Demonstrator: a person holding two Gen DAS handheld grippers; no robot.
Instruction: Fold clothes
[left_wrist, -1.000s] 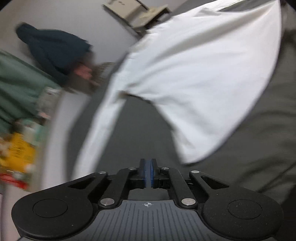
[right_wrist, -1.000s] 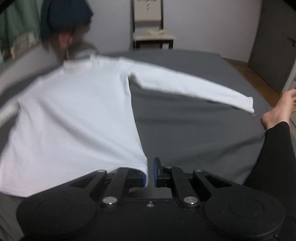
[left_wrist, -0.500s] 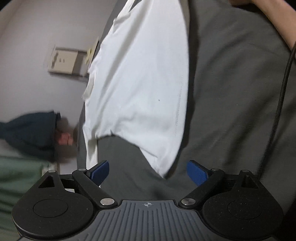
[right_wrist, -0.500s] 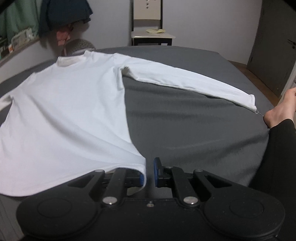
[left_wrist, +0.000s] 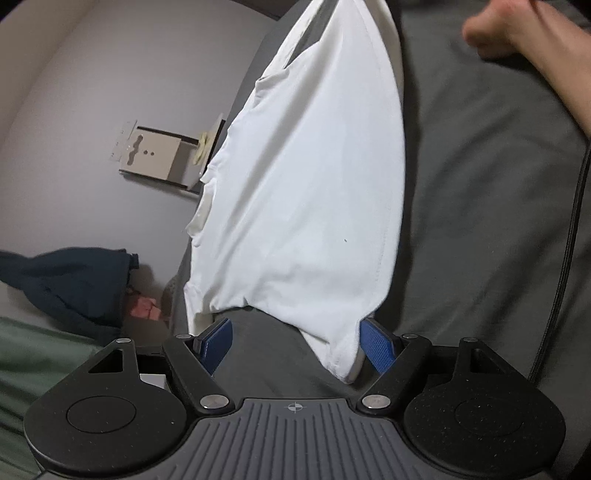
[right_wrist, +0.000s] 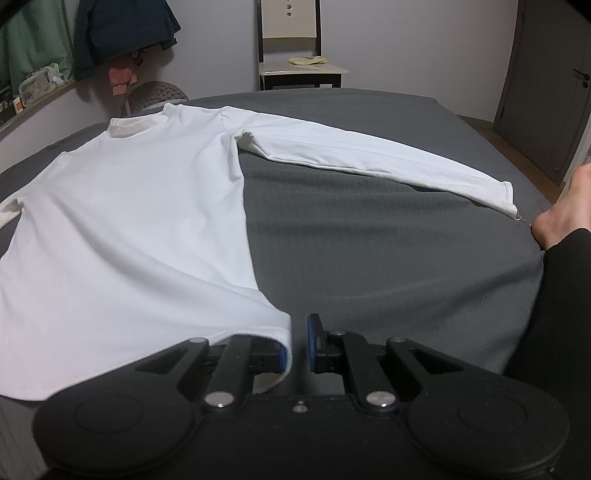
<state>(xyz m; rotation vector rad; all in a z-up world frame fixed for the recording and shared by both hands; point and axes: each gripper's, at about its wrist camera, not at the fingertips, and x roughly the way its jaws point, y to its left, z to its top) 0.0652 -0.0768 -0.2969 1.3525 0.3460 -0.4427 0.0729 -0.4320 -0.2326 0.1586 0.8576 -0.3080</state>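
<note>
A white long-sleeved shirt (right_wrist: 129, 221) lies spread flat on a dark grey bed (right_wrist: 369, 266), one sleeve (right_wrist: 369, 155) stretched out to the right. My right gripper (right_wrist: 298, 349) sits at the shirt's near right hem corner. Its jaws stand a narrow gap apart; the corner drapes over the left finger and grey bed shows in the gap. In the left wrist view the shirt (left_wrist: 314, 184) runs away from me. My left gripper (left_wrist: 295, 343) is wide open, and the shirt's other hem corner lies between its fingers, close to the right pad (left_wrist: 376, 345).
A person's bare foot (right_wrist: 561, 214) and black-clad leg rest on the bed's right edge; the foot (left_wrist: 517, 29) also shows in the left wrist view, beside a black cable (left_wrist: 565, 240). A chair (right_wrist: 295, 55) stands behind the bed. Dark clothes (right_wrist: 122, 33) hang at the left wall.
My left gripper went from shut to wide open and swung round onto the shirt's hem corner. The right gripper's narrow gap is unchanged; the shirt has settled flat and still.
</note>
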